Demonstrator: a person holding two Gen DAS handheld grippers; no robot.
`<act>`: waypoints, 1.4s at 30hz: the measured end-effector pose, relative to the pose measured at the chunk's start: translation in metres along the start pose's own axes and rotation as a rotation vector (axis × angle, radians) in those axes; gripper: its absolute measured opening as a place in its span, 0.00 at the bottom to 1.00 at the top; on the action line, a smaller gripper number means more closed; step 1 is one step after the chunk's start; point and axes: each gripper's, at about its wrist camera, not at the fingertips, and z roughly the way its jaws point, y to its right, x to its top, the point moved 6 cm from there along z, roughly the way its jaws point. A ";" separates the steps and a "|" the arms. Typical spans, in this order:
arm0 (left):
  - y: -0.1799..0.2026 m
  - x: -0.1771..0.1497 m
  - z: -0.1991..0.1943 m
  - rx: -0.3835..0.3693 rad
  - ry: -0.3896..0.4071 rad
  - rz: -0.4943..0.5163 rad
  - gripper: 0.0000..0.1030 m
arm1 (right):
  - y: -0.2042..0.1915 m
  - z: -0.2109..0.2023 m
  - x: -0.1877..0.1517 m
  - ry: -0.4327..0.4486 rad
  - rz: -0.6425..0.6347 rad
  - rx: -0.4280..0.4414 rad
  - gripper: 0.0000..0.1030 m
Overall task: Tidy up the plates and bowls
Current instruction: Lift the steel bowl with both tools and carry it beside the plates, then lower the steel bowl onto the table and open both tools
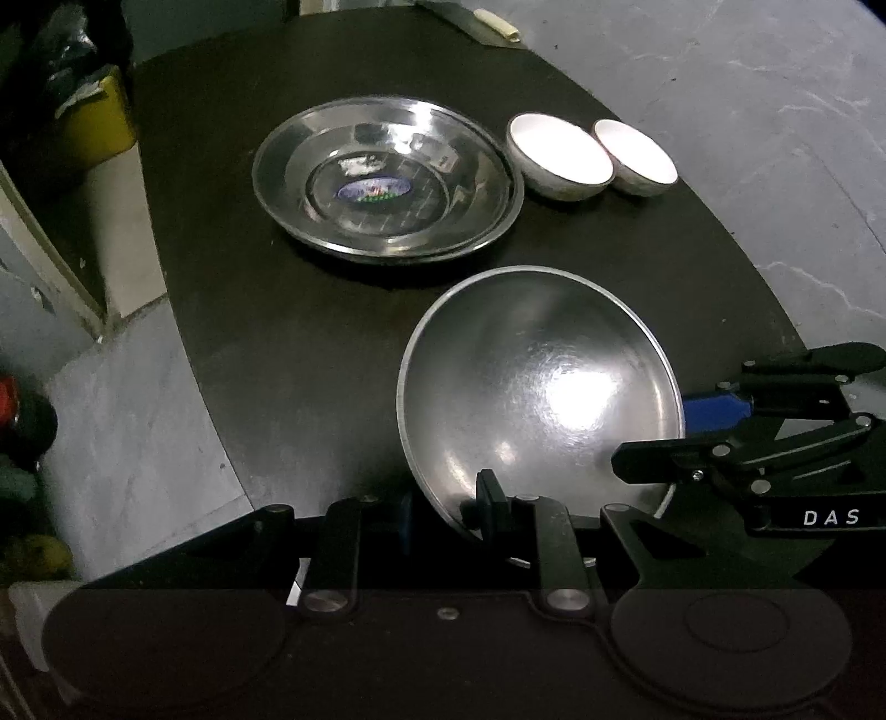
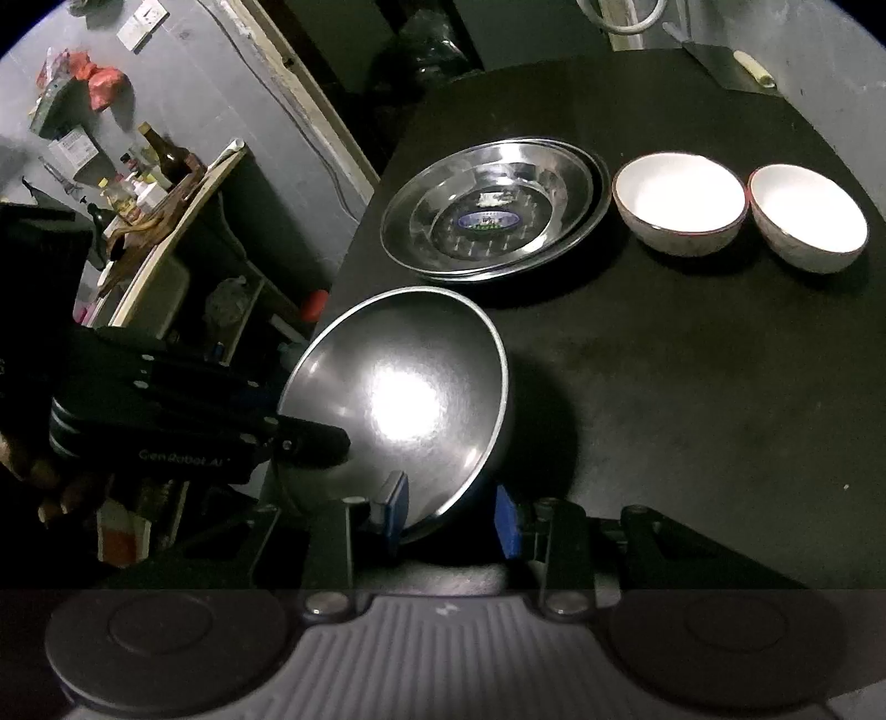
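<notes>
A large steel bowl (image 1: 540, 396) (image 2: 398, 399) is held tilted above the dark table (image 1: 277, 332) (image 2: 692, 387). My left gripper (image 1: 448, 515) is shut on its near rim, and it shows from the side in the right wrist view (image 2: 310, 437). My right gripper (image 2: 451, 515) is shut on the bowl's other rim, and it shows at the right in the left wrist view (image 1: 675, 432). Stacked steel plates (image 1: 387, 177) (image 2: 493, 210) lie behind. Two white bowls (image 1: 559, 155) (image 1: 637, 158) (image 2: 678, 202) (image 2: 808, 216) stand to their right.
A knife with a pale handle (image 1: 482, 22) (image 2: 731, 66) lies at the table's far edge. A yellow container (image 1: 99, 122) stands left of the table. A shelf with bottles (image 2: 149, 183) is at the left. The grey floor (image 1: 775, 138) lies beyond the table.
</notes>
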 end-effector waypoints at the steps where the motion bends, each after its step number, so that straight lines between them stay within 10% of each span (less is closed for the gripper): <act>1: -0.001 -0.001 0.001 0.000 -0.003 -0.004 0.23 | 0.000 0.001 0.000 -0.004 0.002 0.001 0.37; 14: -0.002 -0.004 0.003 -0.002 0.004 -0.008 0.25 | 0.000 0.009 -0.003 -0.013 0.024 0.004 0.42; 25: -0.022 -0.001 -0.021 0.020 0.053 -0.027 0.57 | 0.018 -0.007 -0.004 0.051 0.100 -0.026 0.51; 35: -0.032 0.034 -0.050 0.099 0.195 -0.026 0.90 | 0.033 -0.027 0.001 0.135 0.139 -0.108 0.96; 42: -0.021 0.068 -0.045 0.097 0.259 -0.006 0.99 | 0.048 -0.030 0.001 0.190 0.193 -0.163 1.00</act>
